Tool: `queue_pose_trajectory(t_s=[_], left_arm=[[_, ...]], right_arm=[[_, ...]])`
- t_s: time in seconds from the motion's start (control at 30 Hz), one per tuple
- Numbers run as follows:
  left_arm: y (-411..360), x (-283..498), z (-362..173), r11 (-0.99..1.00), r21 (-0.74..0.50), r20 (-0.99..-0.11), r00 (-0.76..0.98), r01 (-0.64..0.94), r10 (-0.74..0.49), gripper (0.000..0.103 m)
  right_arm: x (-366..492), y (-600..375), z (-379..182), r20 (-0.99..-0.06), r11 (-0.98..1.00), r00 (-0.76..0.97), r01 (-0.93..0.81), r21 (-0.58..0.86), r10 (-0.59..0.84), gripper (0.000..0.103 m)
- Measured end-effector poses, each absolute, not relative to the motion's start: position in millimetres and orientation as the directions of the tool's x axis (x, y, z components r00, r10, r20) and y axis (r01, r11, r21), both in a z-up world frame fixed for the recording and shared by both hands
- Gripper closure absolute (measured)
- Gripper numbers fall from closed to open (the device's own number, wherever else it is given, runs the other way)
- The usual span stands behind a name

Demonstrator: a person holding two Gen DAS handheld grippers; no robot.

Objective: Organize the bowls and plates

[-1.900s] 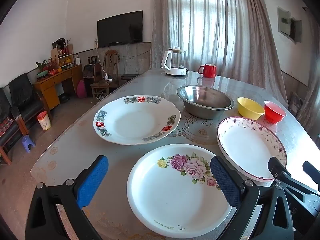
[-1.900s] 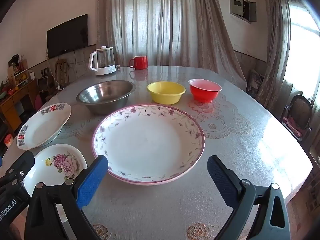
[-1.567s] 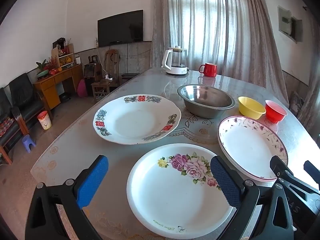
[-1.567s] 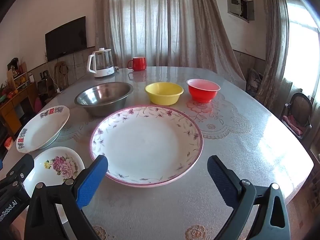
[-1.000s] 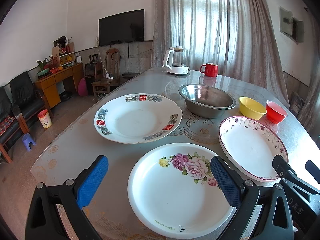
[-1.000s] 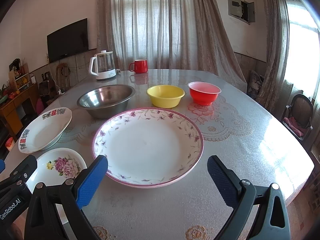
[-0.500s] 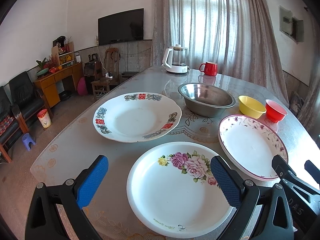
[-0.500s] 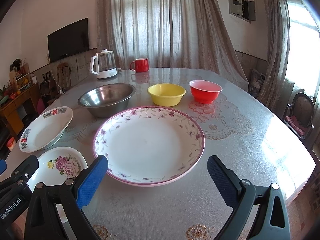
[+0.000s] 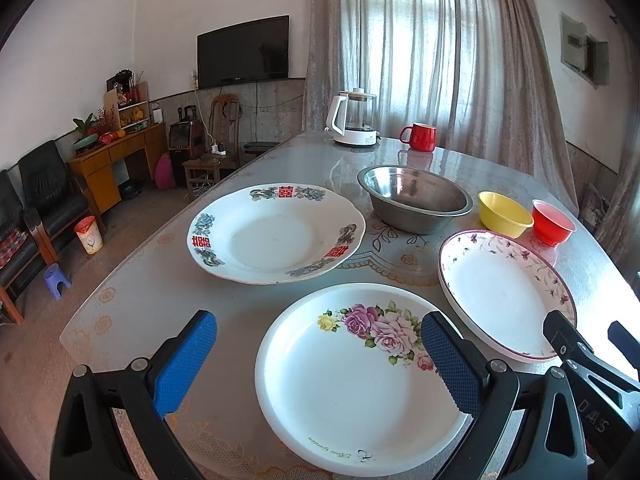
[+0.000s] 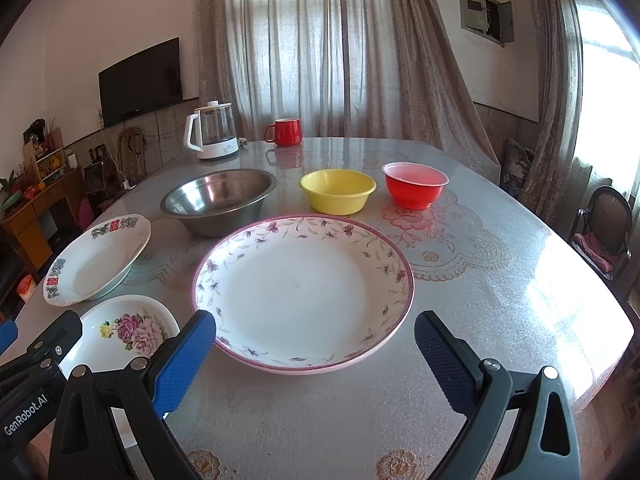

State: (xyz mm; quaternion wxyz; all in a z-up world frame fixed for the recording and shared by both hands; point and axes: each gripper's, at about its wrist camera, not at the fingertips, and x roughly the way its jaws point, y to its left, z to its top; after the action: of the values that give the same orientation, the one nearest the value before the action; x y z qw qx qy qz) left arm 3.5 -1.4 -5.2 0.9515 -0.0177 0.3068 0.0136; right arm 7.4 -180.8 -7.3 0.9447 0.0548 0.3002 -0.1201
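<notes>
A white rose-print plate (image 9: 352, 380) lies nearest, and my open left gripper (image 9: 318, 360) hovers over its near part, holding nothing. Behind it sits a plate with red characters (image 9: 276, 236). A large pink-rimmed floral plate (image 10: 302, 292) lies at centre, with my right gripper (image 10: 314, 356) open just short of its near rim. Further back stand a steel bowl (image 10: 219, 200), a yellow bowl (image 10: 337, 191) and a red bowl (image 10: 415, 184). The same pink-rimmed plate (image 9: 506, 292) shows at right in the left wrist view.
A white kettle (image 10: 210, 136) and a red mug (image 10: 286, 132) stand at the far end of the grey table (image 10: 500, 300). Left of the table are chairs, a wooden cabinet and a small stool (image 9: 56, 280). Another chair (image 10: 604, 232) sits to the right.
Both grippers have drifted only slightly; the views shift a little. No plate or bowl has moved, and both grippers stay open.
</notes>
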Motion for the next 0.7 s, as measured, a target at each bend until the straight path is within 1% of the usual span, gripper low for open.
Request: queue_pose_trajectory(t_s=[0.7], left_arm=[[1.1, 3.8, -2.8, 0.999, -0.033, -0.586, 0.810, -0.040, 0.013, 0.000]], right_arm=[[6.9, -179.7, -5.0, -0.575, 0.968, 0.797, 0.249, 0.040, -0.182, 0.001]])
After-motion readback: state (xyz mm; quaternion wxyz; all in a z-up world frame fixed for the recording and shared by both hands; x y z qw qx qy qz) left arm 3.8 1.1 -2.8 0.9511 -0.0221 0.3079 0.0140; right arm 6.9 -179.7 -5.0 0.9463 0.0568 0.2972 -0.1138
